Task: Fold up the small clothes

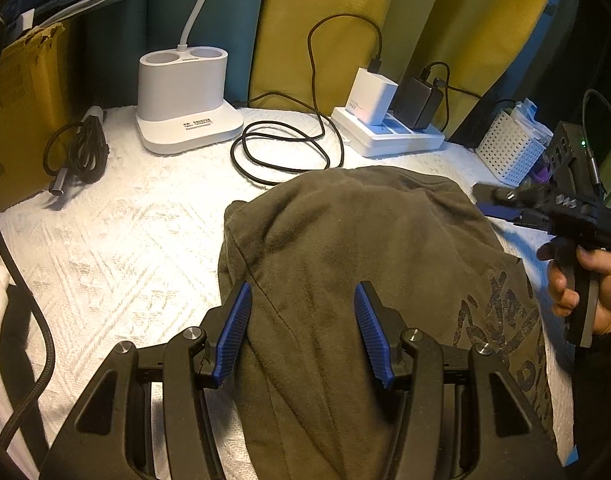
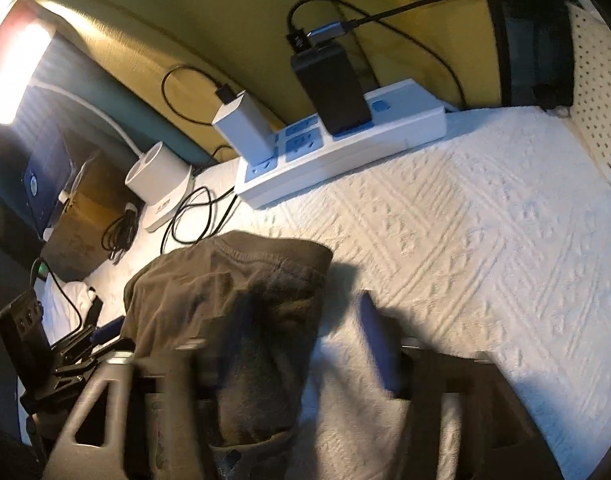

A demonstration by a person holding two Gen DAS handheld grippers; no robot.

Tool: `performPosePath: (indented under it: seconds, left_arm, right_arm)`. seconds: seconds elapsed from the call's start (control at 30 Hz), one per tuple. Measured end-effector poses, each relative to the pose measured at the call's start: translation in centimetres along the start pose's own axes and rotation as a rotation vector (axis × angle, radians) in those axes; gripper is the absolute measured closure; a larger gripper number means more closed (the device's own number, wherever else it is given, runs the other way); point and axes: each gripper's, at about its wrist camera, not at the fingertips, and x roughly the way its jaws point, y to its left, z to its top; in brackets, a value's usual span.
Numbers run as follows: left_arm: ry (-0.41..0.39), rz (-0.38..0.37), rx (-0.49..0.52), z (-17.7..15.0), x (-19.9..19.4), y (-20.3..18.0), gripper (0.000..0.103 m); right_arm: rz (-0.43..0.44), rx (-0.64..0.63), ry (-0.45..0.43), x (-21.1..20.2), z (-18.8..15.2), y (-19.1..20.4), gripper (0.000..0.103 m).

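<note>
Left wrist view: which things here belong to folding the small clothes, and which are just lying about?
Part of the job:
- olive-brown garment
- left hand-held gripper, jaws apart over the cloth
- right hand-held gripper

Lying about:
- white lamp base
- power strip with chargers
- loose black cable
- bundled cable
- white basket

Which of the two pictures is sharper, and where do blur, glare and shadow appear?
Left wrist view: sharp, evenly lit; the olive garment and left gripper look crisp. Right wrist view: right gripper smeared by motion blur, lamp glaring at upper left, dark shadow on the white cloth beside the garment; both views bend at the edges.
</note>
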Motion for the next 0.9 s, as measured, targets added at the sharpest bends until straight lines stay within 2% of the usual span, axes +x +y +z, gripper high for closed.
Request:
performPosePath:
  seconds: [0.2, 0.27, 0.3, 0.37, 0.4, 0.5, 0.67, 0.8, 0.9]
  left_arm:
    - [-0.002, -0.002, -0.005, 0.0, 0.0, 0.1, 0.05]
    - [-0.003, -0.001, -0.003, -0.1, 0.0, 0.0, 0.05]
    - [-0.002, -0.001, -0.002, -0.1, 0.0, 0.0, 0.05]
    - [-0.003, -0.002, -0.002, 0.0, 0.0, 0.0, 0.05]
    - [-0.003, -0.003, -0.002, 0.0, 0.0, 0.0, 0.05]
    - [-0.002, -0.002, -0.002, 0.1, 0.0, 0.1, 0.05]
    - [-0.003, 0.02, 0.02, 0.1, 0.2, -0.1, 0.05]
    - [-0.008, 0.039, 0.04, 0.2, 0.3, -0.2, 0.05]
    - [-0.01, 0.059, 0.06, 0.1, 0.5, -0.4, 0.05]
  right_arm:
    - [0.005, -0.048, -0.013, 0.2, -0.1, 0.9, 0.021]
    - [0.041, -0.062, 0.011, 1.3, -0.1, 1.2, 0.043]
    - [0.043, -0.06, 0.027, 2.0, -0.2, 1.1, 0.058]
    - [0.041, -0.068, 0.031, 2.8, -0.2, 1.1, 0.076]
    - [0.05, -0.069, 0.042, 3.1, -0.1, 1.2, 0.09]
    - [0.043, -0.112, 0.03, 3.1, 0.4, 2.0, 0.096]
    - [0.012, -0.231, 0.015, 3.3, 2.1, 3.9, 0.097]
    - [-0.06, -0.345, 0.035, 4.8, 2.3, 4.7, 0.097]
    - [-0.144, -0.413, 0.054, 6.3, 2.0, 4.5, 0.095]
